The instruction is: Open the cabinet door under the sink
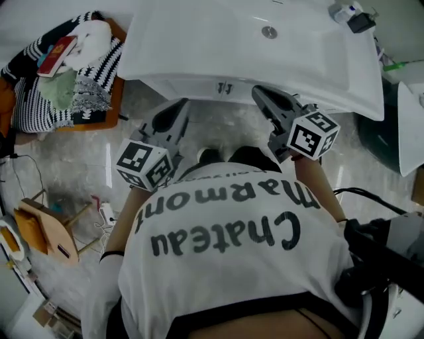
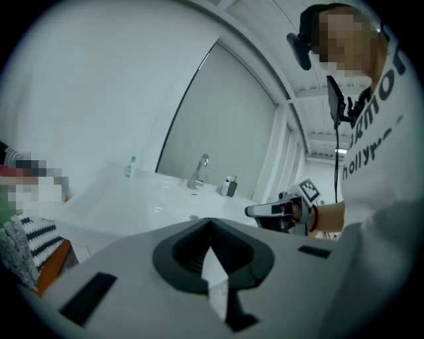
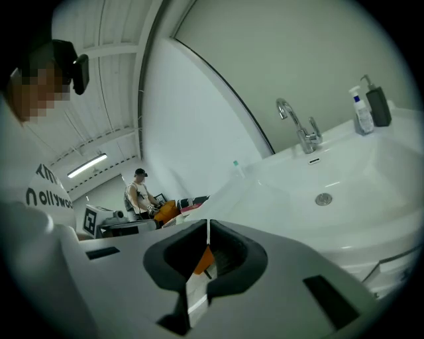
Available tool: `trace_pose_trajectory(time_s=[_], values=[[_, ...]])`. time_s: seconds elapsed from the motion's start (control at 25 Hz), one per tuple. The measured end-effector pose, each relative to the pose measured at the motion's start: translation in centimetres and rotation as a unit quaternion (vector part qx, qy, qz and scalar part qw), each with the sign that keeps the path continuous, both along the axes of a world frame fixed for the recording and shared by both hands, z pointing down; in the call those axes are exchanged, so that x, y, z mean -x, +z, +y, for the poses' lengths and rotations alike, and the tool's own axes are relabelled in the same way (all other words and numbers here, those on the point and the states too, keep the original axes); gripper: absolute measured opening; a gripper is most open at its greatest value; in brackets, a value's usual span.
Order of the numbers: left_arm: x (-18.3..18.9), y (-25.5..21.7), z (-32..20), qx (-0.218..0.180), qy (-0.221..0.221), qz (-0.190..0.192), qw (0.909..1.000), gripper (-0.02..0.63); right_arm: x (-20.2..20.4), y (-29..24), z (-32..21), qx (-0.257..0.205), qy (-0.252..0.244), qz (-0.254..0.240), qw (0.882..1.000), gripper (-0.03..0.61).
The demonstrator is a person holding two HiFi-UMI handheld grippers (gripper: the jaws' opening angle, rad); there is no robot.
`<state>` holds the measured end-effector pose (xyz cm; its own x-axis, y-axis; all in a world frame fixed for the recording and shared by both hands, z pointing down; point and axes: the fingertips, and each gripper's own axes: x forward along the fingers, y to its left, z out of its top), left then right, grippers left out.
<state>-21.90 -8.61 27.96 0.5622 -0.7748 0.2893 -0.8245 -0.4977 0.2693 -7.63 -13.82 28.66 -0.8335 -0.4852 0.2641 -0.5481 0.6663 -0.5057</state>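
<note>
The white sink (image 1: 265,46) juts out over the white cabinet front (image 1: 192,85), where two small metal handles (image 1: 225,87) sit side by side at the centre. My left gripper (image 1: 180,106) is shut and empty, pointing at the cabinet just left of the handles and short of it. My right gripper (image 1: 258,91) is also shut with nothing in it, its tip under the sink rim just right of the handles. In the left gripper view the closed jaws (image 2: 211,222) face the basin and faucet (image 2: 199,172). In the right gripper view the jaws (image 3: 208,225) meet below the basin (image 3: 344,192).
A heap of striped clothes (image 1: 59,79) lies on an orange seat at the left. A small wooden stool (image 1: 46,228) and a power strip (image 1: 106,213) are on the marble floor. Soap bottles (image 1: 351,16) stand on the sink's right corner. A dark bin (image 1: 377,139) is at the right.
</note>
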Motion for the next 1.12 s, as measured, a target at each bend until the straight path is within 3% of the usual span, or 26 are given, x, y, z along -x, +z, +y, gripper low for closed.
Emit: trace_pose_trajectory(time_s=[0.12,0.32,0.44,0.52,0.6,0.8,1.12], values=[[-1.2,2.3,-0.6,0.02,0.033,0.011,0.9992,0.008,-0.6,1.1,0.8,-0.001,0.012,-0.001,1.0,0.021],[-4.0,5.2,-0.7,0.002,0.078,0.028,0.9966,0.008,-1.0,4.0,1.3,0.033,0.029,-0.025,0.999,0.021],[-6.0,10.2,0.5,0.046,0.129,0.005,0.9905,0.008,-1.7,7.9,1.7,0.068,0.043,-0.045,0.996,0.021],[-7.2,13.6,1.3,0.083,0.155,0.002,0.9844,0.008,-1.9,11.1,2.1,0.085,0.043,-0.036,0.995,0.021],[-8.3,16.1,1.5,0.094,0.166,0.007,0.9816,0.008,-2.2,14.3,2.2,0.094,0.037,-0.021,0.995,0.021],[-9.5,22.2,0.0,0.106,0.141,0.022,0.9841,0.008,-2.4,20.7,0.1,0.092,0.022,0.008,0.995,0.021],[-9.6,29.1,-3.3,0.102,0.113,0.006,0.9882,0.008,-1.6,28.0,-1.7,0.093,0.051,-0.019,0.994,0.021]])
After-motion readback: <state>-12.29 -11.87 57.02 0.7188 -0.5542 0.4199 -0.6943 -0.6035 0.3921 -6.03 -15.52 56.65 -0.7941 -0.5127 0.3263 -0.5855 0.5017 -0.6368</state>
